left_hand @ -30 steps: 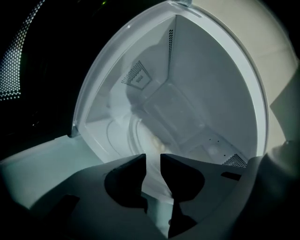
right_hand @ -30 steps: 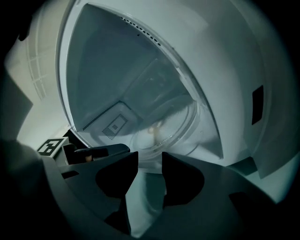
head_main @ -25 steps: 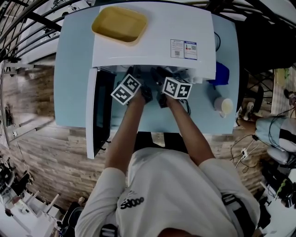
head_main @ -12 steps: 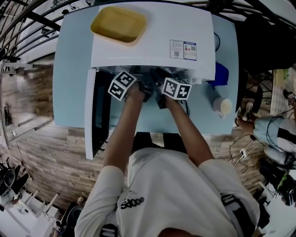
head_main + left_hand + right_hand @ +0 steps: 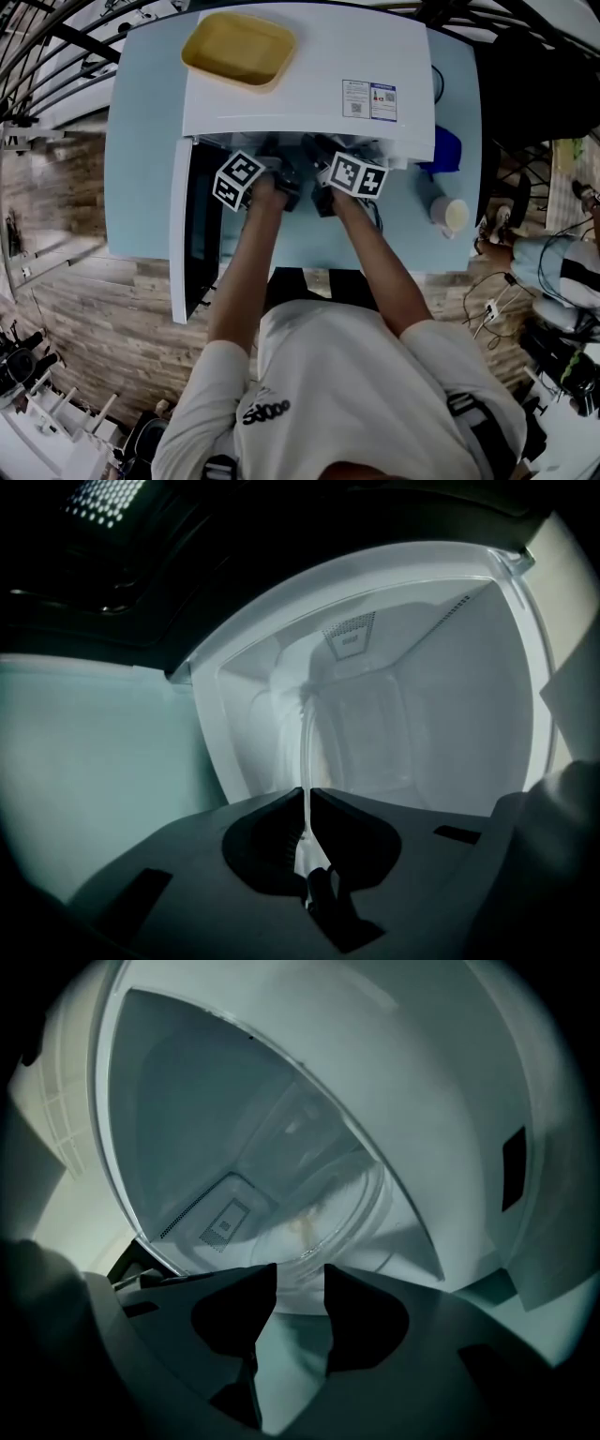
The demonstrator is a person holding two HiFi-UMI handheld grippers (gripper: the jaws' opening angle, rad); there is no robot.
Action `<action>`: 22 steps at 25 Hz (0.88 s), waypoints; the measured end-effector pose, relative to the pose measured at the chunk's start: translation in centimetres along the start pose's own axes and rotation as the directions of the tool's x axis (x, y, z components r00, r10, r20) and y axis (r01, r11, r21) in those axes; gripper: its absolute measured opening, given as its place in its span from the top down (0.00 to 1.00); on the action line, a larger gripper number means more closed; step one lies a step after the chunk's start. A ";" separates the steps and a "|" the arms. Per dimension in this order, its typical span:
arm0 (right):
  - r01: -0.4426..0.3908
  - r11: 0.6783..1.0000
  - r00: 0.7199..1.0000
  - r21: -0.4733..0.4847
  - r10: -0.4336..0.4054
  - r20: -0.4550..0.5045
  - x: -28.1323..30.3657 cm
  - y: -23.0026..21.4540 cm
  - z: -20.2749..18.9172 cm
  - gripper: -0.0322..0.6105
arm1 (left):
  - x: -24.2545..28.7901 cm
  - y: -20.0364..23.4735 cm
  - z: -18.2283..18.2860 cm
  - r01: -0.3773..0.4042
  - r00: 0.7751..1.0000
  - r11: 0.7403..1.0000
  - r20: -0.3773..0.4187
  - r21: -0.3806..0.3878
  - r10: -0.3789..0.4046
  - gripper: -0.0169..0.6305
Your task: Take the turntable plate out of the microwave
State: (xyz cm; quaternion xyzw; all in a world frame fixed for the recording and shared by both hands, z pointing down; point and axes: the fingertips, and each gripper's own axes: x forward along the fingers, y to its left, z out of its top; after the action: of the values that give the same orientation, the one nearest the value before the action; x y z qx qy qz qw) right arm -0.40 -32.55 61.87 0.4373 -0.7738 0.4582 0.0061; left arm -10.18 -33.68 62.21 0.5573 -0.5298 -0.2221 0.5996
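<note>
The turntable plate (image 5: pixel 323 1208) is a clear glass disc with a raised rim and a faint yellowish smear near its middle. It sits inside the open microwave (image 5: pixel 309 84) on the counter (image 5: pixel 141 187), with its near rim at the opening. The left gripper (image 5: pixel 307 792) is clenched on the rim, and the glass shows there edge-on as a thin pale line running into the cavity. The right gripper (image 5: pixel 301 1267) is parted and empty, its tips just short of the rim. Being round, the plate has no long axis.

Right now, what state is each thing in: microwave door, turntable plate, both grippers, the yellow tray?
Microwave door: open, swung left.
Turntable plate: inside the microwave, rim clamped.
Left gripper: shut on the turntable plate.
Right gripper: open, at the plate's rim.
Yellow tray: empty, on top of the microwave.
</note>
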 end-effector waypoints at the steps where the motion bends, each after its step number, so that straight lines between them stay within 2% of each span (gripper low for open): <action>1: 0.005 1.000 1.000 0.004 -0.005 0.006 0.0 -0.1 0.1 0.75 | -0.1 -0.3 0.0 0.007 1.000 1.000 0.002 0.003 -0.007 0.92; 4: -0.006 0.999 1.000 0.050 0.005 0.028 0.3 0.0 0.3 0.75 | -0.3 -1.1 0.2 0.027 1.000 1.000 0.005 0.006 -0.027 0.92; 9: -0.073 0.984 0.996 0.164 0.062 0.070 1.0 0.7 0.9 0.74 | -0.6 -1.8 0.2 0.037 0.999 0.999 -0.003 0.009 -0.037 0.92; 15: -0.095 0.968 0.989 0.231 0.066 0.132 1.3 0.8 1.4 0.75 | -0.8 -2.2 0.0 0.047 0.999 0.999 -0.013 0.019 -0.047 0.92; 17: -0.116 0.951 0.985 0.288 0.073 0.154 1.3 0.7 1.2 0.76 | -0.9 -2.0 -0.1 0.036 0.999 0.999 -0.022 0.027 -0.036 0.92; 20: -0.154 0.900 0.979 0.407 0.082 0.188 1.2 0.3 1.0 0.84 | -0.8 -1.2 -0.6 0.018 0.999 1.000 -0.041 0.021 -0.017 0.92; 22: -0.164 0.880 0.975 0.445 0.077 0.206 0.9 -0.1 0.8 0.86 | -0.7 -0.8 -1.1 0.014 0.998 1.000 -0.054 0.009 -0.013 0.92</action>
State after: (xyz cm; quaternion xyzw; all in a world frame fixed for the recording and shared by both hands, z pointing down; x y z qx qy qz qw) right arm -0.59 -33.78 61.83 0.4173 -0.6665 0.5855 -0.1970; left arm -9.16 -32.82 61.47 0.5693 -0.5107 -0.2087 0.6095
